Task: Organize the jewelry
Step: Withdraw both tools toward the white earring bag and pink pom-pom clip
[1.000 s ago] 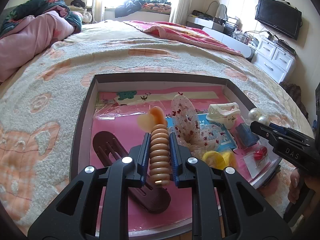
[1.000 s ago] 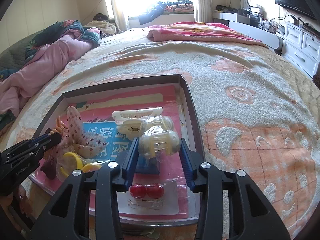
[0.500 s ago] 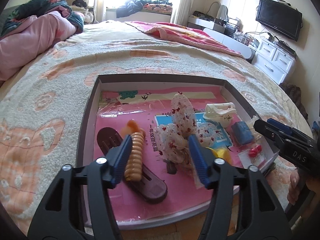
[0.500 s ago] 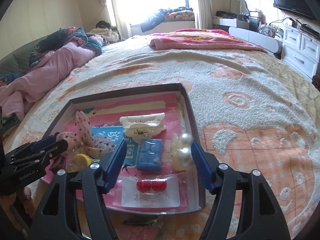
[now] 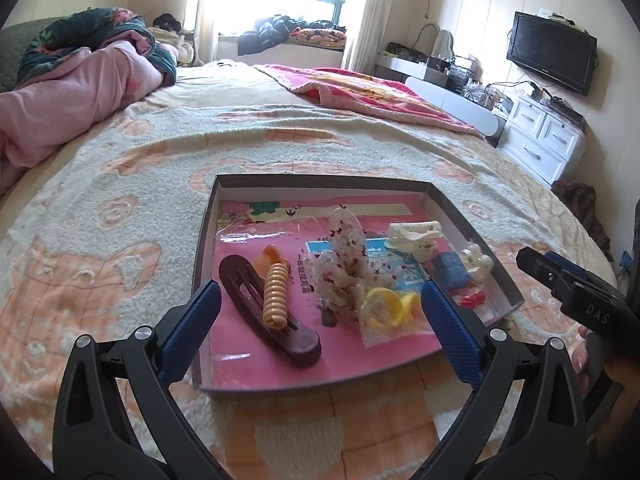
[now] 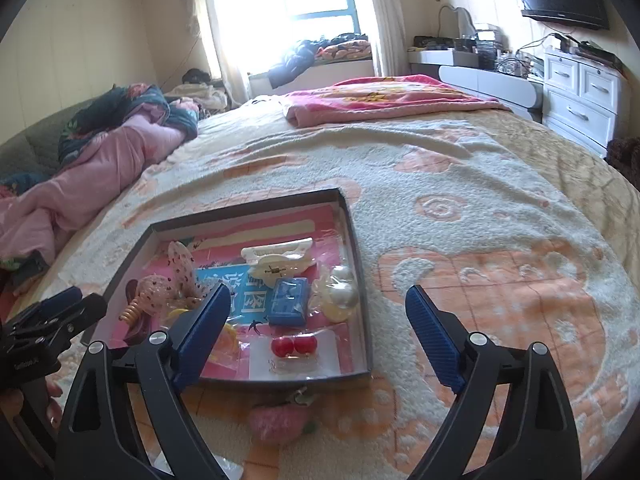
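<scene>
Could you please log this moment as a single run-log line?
left gripper: opening, empty | right gripper: opening, empty | orange spiral clip: on brown clip | pearl clip: in tray

A: The bed's blanket (image 5: 360,152) looks like rough, nubbly fleece, matt all over.

B: And the tray (image 5: 320,179)? Dull grey card walls, with a glossy pink printed sheet on the floor.

A: The brown hair clip (image 5: 276,320) is smooth, shiny plastic; the orange coil tie (image 5: 275,294) is ribbed plastic.

B: The pearl beads (image 6: 344,296) gleam. Each claw has matt black plastic arms, ridged blue pads (image 5: 448,322) and bright metal screws.
</scene>
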Demonstrator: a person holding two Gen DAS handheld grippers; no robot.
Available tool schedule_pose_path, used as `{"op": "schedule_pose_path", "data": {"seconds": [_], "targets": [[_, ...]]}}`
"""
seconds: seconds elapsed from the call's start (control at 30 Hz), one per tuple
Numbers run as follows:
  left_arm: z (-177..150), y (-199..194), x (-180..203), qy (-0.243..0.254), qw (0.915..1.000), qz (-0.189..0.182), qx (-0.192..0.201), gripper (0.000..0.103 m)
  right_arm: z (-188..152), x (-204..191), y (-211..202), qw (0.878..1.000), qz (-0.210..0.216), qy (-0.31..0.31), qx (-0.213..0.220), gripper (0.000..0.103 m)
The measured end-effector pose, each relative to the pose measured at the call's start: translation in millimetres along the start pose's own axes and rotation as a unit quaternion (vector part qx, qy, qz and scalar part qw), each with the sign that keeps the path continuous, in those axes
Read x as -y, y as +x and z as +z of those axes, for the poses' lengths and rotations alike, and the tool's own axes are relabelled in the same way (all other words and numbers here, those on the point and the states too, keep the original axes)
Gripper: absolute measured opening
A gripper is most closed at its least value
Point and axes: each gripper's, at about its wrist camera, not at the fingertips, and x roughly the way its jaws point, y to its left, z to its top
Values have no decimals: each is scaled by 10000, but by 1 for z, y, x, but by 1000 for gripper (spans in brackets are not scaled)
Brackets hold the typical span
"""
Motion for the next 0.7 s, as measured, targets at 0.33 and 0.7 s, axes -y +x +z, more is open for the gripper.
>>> {"op": "schedule_pose_path", "data": {"seconds": [0.33, 0.7], "targets": [[-8, -28, 7, 23, 9999, -7, 140, 92, -4, 7, -32, 10000, 5, 37, 84, 89], [-25, -48, 14, 55, 9999, -46, 154, 92, -16, 2, -60, 9996, 114, -239, -27, 89]]}}
